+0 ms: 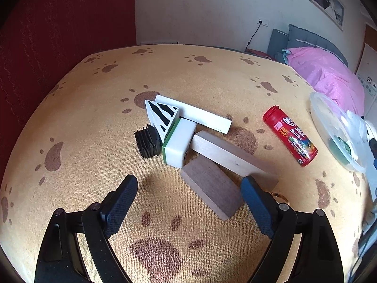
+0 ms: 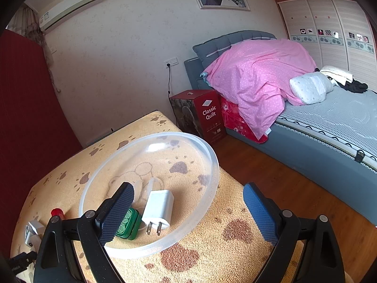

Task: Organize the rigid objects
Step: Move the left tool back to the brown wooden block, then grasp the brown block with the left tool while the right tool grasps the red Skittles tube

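Two items in clear bowl [image 2: 213,165]: charger [image 2: 158,208], green box [image 2: 128,224], maybe.

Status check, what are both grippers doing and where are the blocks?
Left gripper open above dark wooden block. Right gripper open, empty, over clear bowl. Pale block touches the dark one.

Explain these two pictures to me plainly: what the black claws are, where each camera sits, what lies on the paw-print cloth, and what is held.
Each picture comes from a camera on a hand-held two-finger claw, looking along its fingers. The left gripper is open and empty above a pile: a dark wooden block, a pale wooden block, a green-and-white tile, a zebra-striped wedge, a white bar, a black ribbed piece; a red candy tube lies apart. The right gripper, open and empty, hangs over a clear bowl holding a white charger and a green piece.
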### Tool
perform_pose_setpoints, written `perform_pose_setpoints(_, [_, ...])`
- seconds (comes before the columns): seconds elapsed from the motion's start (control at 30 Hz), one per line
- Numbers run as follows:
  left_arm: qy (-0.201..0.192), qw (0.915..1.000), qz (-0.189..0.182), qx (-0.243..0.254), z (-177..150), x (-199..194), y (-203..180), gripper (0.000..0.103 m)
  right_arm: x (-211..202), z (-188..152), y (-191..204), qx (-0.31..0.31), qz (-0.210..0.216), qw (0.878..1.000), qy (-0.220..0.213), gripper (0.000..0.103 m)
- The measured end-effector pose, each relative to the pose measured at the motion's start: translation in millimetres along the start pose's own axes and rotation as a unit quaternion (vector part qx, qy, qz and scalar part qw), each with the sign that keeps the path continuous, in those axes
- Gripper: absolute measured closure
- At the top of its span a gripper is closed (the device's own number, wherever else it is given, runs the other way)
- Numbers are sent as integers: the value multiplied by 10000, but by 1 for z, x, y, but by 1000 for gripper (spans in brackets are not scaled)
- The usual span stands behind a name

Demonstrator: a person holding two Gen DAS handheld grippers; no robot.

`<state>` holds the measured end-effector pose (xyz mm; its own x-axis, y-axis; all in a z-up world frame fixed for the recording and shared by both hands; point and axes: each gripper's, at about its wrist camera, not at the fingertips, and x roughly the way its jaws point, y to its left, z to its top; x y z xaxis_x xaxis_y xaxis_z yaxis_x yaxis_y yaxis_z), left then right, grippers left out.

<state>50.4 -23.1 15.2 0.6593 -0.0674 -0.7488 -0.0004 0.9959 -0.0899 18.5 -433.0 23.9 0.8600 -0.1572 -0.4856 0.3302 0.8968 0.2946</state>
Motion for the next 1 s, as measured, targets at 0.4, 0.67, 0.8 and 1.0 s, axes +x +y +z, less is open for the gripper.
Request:
perform_pose_setpoints(0.4, [155,9996,-198,-101,-1,2,15,8,-29,-13,42,-678,315,9972,90,6])
perform_pose_setpoints(0.67, [110,9994,-327,-93,-5,-1,18,15,-44,-31,98,-1347,961,9856,340,5])
perform_pose_setpoints(0.8, [74,9981,-604,-30,-6,-5,13,37,-42,-43,120,-1599,1255,9772,618,5])
perform_pose_setpoints(1.0, [75,9957,-919,-120,-4,-4,14,53,-37,-50,145,-1815,1515,9673,922,5])
